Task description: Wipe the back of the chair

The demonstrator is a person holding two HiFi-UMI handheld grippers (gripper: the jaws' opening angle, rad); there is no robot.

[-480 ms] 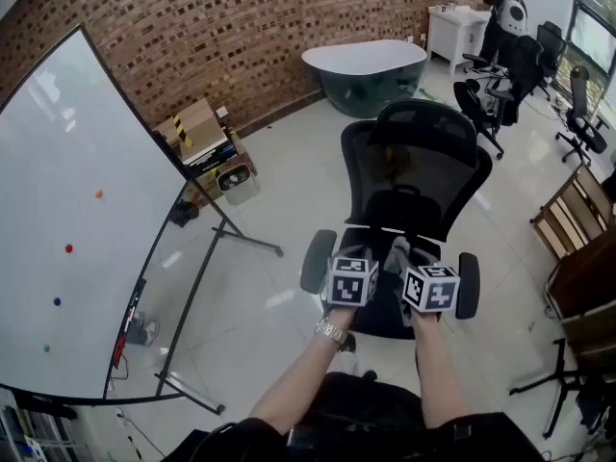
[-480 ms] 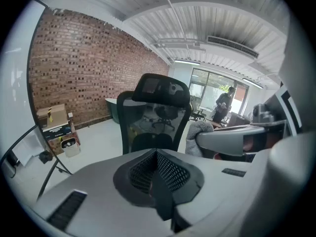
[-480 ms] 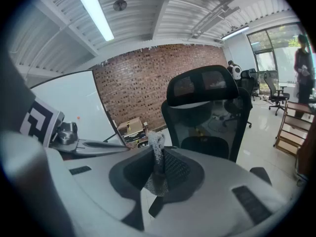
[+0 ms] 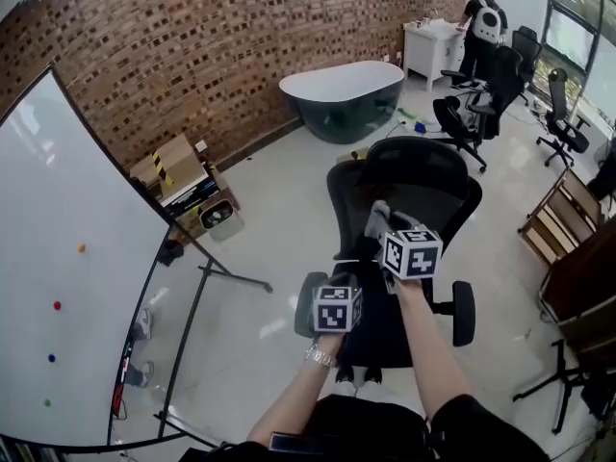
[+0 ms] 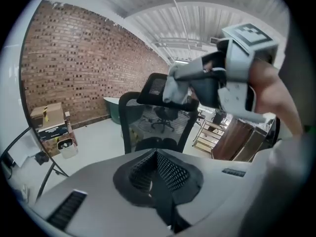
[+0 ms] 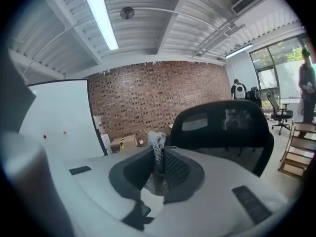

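Observation:
A black mesh office chair (image 4: 409,192) stands in front of me, its back turned towards me. My right gripper (image 4: 382,229) is raised in front of the chair back and is shut on a grey cloth (image 4: 376,218). In the right gripper view the cloth (image 6: 157,144) sticks up between the closed jaws, and the chair's headrest (image 6: 222,125) is close ahead. My left gripper (image 4: 338,287) hangs lower, by the chair's left armrest (image 4: 309,303). Its jaws (image 5: 156,157) are shut with nothing in them. From the left gripper view the chair back (image 5: 148,120) fills the middle.
A large whiteboard (image 4: 58,287) on a black stand fills the left. Cardboard boxes (image 4: 173,166) lie by the brick wall, and a dark bathtub (image 4: 342,89) stands behind the chair. More office chairs (image 4: 472,109) and a person (image 4: 481,17) are at the back right. Wooden shelves (image 4: 577,229) stand at right.
My right gripper has lifted the cloth from seat height up to the chair back. The left gripper stayed low by the armrest. The head view shifted a little.

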